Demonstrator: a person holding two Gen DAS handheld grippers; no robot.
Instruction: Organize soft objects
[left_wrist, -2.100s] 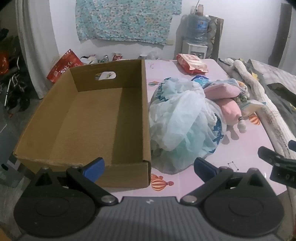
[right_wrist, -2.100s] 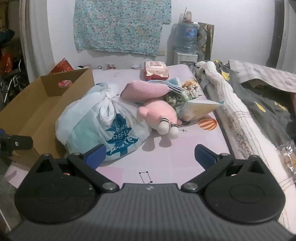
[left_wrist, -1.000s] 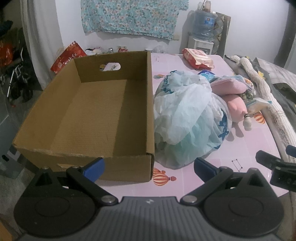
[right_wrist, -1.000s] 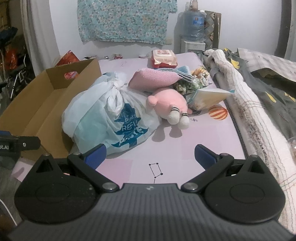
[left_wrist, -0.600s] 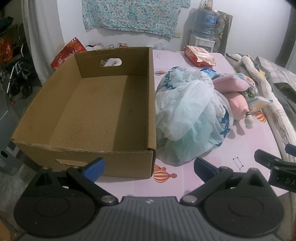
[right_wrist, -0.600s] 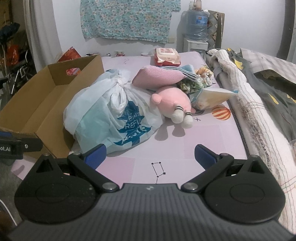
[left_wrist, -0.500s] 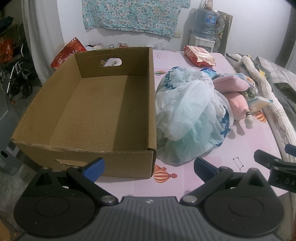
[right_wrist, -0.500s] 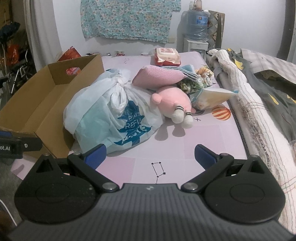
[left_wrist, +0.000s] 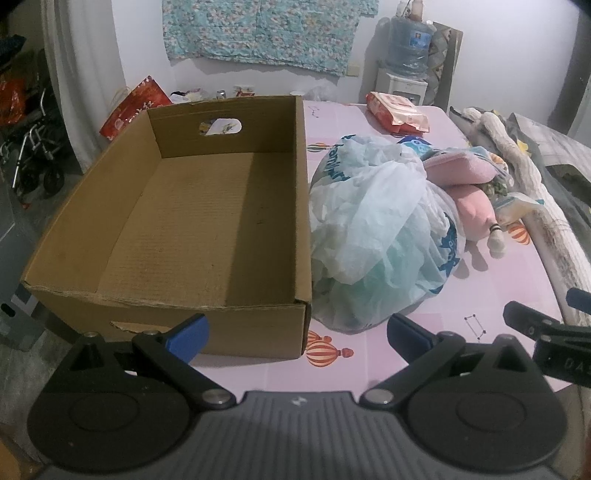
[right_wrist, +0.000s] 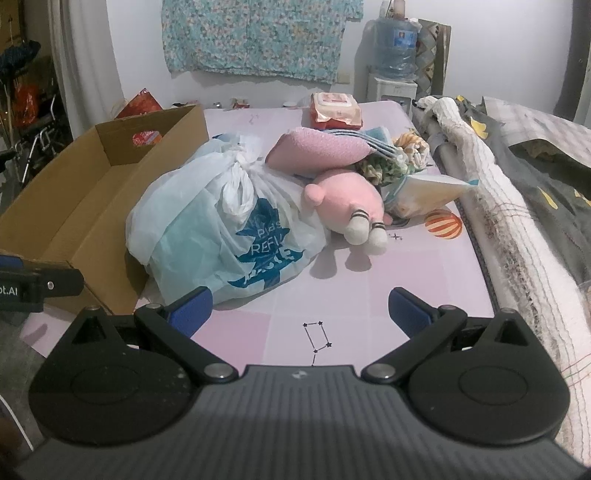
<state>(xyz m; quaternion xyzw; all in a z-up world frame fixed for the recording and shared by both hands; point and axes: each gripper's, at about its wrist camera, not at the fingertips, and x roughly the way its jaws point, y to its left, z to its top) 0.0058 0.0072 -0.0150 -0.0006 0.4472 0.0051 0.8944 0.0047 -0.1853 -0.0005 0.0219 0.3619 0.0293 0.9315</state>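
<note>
Hovering low over the near edge of the pink mat (right_wrist: 413, 280), I hold my two grippers side by side, both pointing forward and level. My left gripper (left_wrist: 297, 334) has its jaws spread wide with nothing between them; its blue fingertips (left_wrist: 186, 334) stand in front of the near wall of the cardboard box (left_wrist: 207, 206). My right gripper (right_wrist: 300, 306) is also spread wide and holds nothing; it faces the pile of soft things.

I count one cardboard box, with nothing inside it, lying at the left side of the mat. Just beside its right wall, touching it, is one tied plastic bag (right_wrist: 225, 225), white with blue print. Behind the bag lies one pink plush toy (right_wrist: 347, 203) with its pale feet toward me, and one pink cushion (right_wrist: 317, 149) rests over it. Further right is one clear pouch (right_wrist: 424, 192) on the mat, and behind it some flowered cloth pieces that I cannot count. One pack of wipes (right_wrist: 334, 107) lies at the far end of the mat.
</note>
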